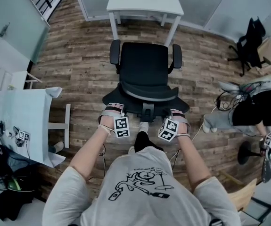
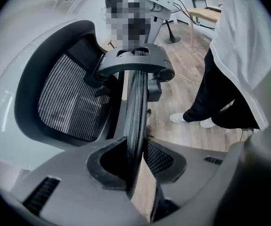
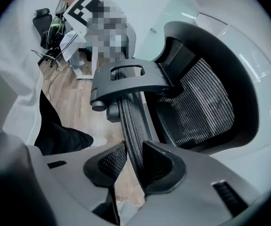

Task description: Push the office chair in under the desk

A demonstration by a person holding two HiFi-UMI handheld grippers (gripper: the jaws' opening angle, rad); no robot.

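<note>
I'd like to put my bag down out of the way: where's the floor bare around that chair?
Bare wooden floor lies between the black mesh office chair and the cluttered white side table, and between the chair and the white desk. The right is crowded: cables and a seated person.

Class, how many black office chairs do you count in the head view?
2: the centre chair facing the white desk, and a second chair at upper right. More may be hidden.
</note>
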